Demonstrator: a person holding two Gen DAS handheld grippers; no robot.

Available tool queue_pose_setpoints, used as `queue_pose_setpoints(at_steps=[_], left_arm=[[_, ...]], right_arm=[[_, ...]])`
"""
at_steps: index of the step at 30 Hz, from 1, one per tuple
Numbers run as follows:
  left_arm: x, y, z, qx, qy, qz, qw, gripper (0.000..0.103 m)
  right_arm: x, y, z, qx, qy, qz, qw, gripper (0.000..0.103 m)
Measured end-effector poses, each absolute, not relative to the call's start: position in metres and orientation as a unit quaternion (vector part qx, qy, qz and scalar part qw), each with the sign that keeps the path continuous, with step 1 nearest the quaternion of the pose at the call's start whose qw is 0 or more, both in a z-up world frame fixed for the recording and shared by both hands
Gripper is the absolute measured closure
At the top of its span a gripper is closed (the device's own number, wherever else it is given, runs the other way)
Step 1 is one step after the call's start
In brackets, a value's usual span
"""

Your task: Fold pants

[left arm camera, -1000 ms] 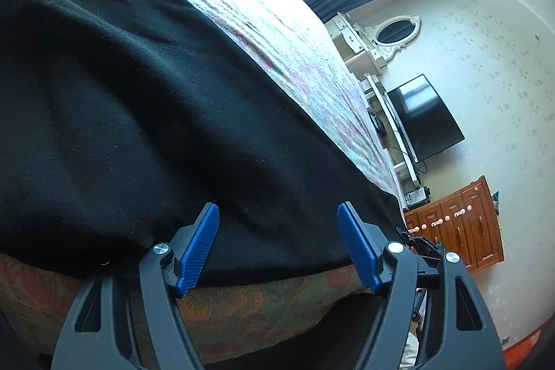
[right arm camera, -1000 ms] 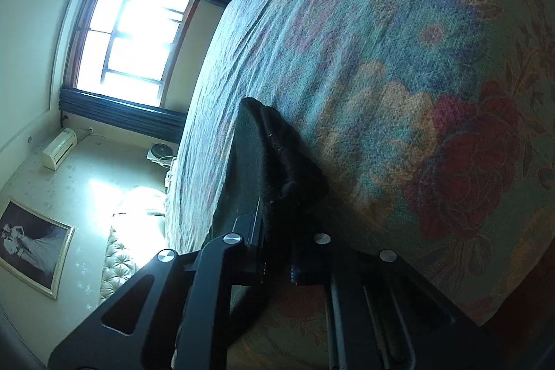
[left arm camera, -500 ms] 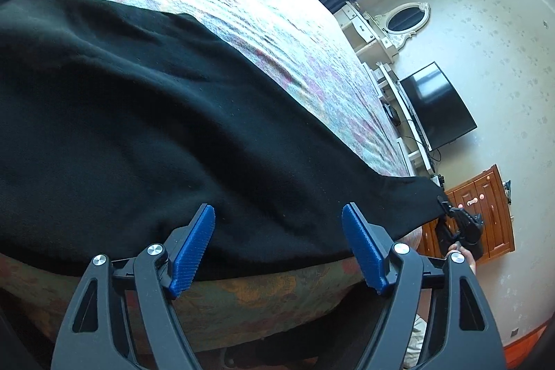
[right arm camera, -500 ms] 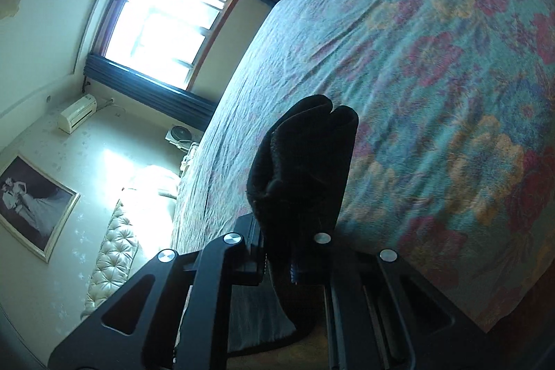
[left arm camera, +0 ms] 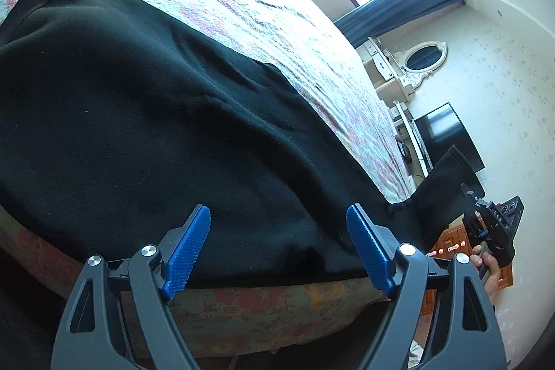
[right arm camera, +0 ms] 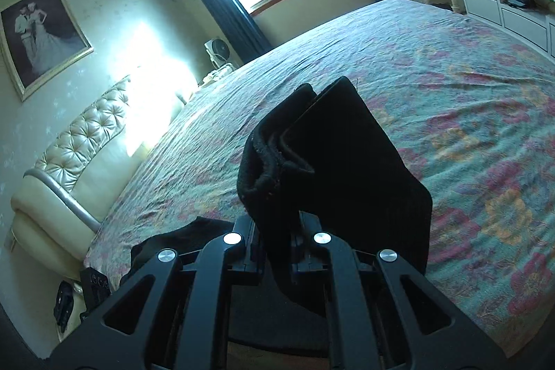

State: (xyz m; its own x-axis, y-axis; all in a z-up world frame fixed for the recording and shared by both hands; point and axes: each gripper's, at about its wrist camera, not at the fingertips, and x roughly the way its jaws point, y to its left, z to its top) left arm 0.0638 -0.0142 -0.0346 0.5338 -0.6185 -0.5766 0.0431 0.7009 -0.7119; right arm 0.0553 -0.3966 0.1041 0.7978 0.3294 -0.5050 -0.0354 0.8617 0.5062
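Black pants (left arm camera: 138, 127) lie spread along the near edge of a bed with a floral cover (left arm camera: 263, 19). My left gripper (left arm camera: 277, 248) is open, its blue pads (left arm camera: 187, 248) hovering just over the pants' near edge, holding nothing. My right gripper (right arm camera: 277, 252) is shut on the pants' leg end (right arm camera: 329, 155), which stands up bunched above the jaws. In the left wrist view the right gripper (left arm camera: 485, 231) holds that leg end (left arm camera: 444, 189) lifted off the bed at the far right.
The floral bed cover (right arm camera: 433, 85) stretches ahead of the right gripper. A padded headboard (right arm camera: 79, 144) is at the left. A TV (left arm camera: 447, 134), a white dresser (left arm camera: 392, 68) and a wooden cabinet (left arm camera: 451, 241) stand past the bed's foot.
My right gripper has lifted the leg end up off the bed and swung toward the bed's middle. My left gripper has drawn back slightly and stays open.
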Motion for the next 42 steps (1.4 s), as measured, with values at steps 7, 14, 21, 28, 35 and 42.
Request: queue_pose_setpoints(at_steps=[7, 14, 21, 28, 35, 42], left_arm=[[0.060, -0.001, -0.035, -0.342, 0.440, -0.206, 0.804, 0.024], [0.060, 0.006, -0.039, -0.348, 0.439, -0.208, 0.802, 0.024], [0.060, 0.009, -0.039, -0.346, 0.439, -0.209, 0.803, 0.024], [0.059, 0.009, -0.039, -0.348, 0.438, -0.210, 0.802, 0.024], [0.058, 0.011, -0.041, -0.350, 0.437, -0.213, 0.801, 0.024], [0.060, 0.016, -0.042, -0.357, 0.437, -0.214, 0.797, 0.024]], right_arm=[[0.080, -0.302, 0.066, 0.164, 0.357, 0.136, 0.910, 0.094], [0.081, -0.238, 0.022, 0.064, 0.397, 0.138, 0.905, 0.094], [0.072, -0.206, -0.005, 0.015, 0.415, 0.142, 0.898, 0.083], [0.065, -0.204, -0.015, 0.083, 0.433, 0.193, 0.877, 0.051], [0.059, -0.189, -0.006, 0.103, 0.450, 0.259, 0.848, 0.033], [0.085, -0.243, 0.035, 0.226, 0.376, 0.214, 0.872, 0.033]])
